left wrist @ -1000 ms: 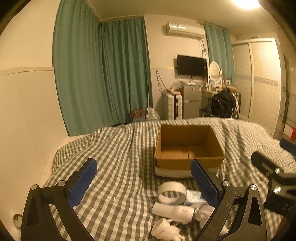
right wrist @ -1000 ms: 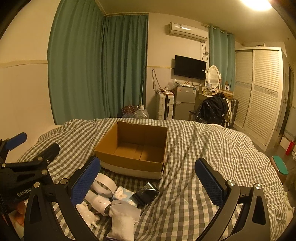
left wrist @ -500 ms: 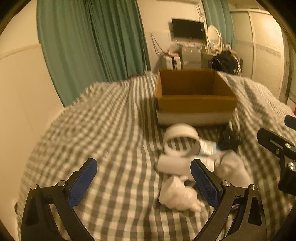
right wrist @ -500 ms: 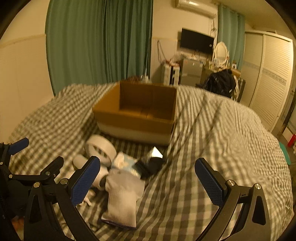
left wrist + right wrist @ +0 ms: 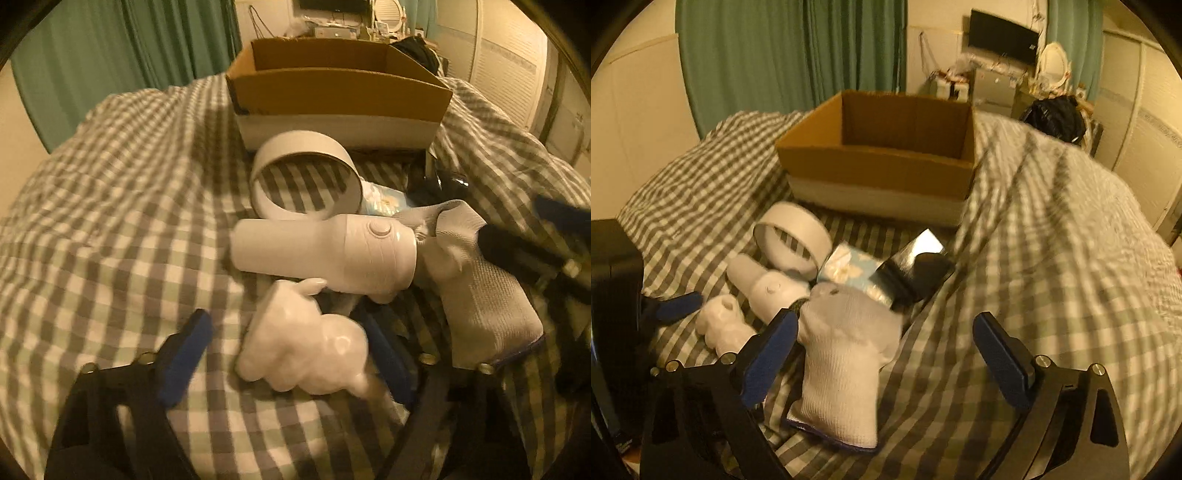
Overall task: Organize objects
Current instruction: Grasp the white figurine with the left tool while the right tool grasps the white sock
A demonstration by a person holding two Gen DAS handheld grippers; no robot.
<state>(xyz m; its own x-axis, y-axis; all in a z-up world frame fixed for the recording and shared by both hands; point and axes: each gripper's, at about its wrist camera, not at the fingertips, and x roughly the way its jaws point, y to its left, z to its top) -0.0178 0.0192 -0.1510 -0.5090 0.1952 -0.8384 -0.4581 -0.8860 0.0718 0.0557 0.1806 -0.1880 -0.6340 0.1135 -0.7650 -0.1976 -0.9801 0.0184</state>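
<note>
A pile of objects lies on the checked bedspread (image 5: 110,229) in front of an open cardboard box (image 5: 332,85). My left gripper (image 5: 288,354) is open with its fingers on either side of a white figurine (image 5: 306,350), which also shows in the right wrist view (image 5: 724,325). Beyond it lie a white handheld device (image 5: 325,254) with a ring head (image 5: 306,181), a tissue packet (image 5: 849,269) and a black pouch (image 5: 916,269). My right gripper (image 5: 882,354) is open and low over a white glove (image 5: 842,354), which also shows in the left wrist view (image 5: 476,291).
The box (image 5: 886,162) has nothing in it that I can see. Green curtains (image 5: 790,55) hang behind the bed. A TV (image 5: 1001,37), a cluttered desk and white wardrobe doors (image 5: 1137,122) stand at the far right. The bedspread rises in a fold to the right (image 5: 1052,240).
Both grippers have dropped forward and down toward the pile. The left one now straddles the white figurine, and the right one has come close over the white glove.
</note>
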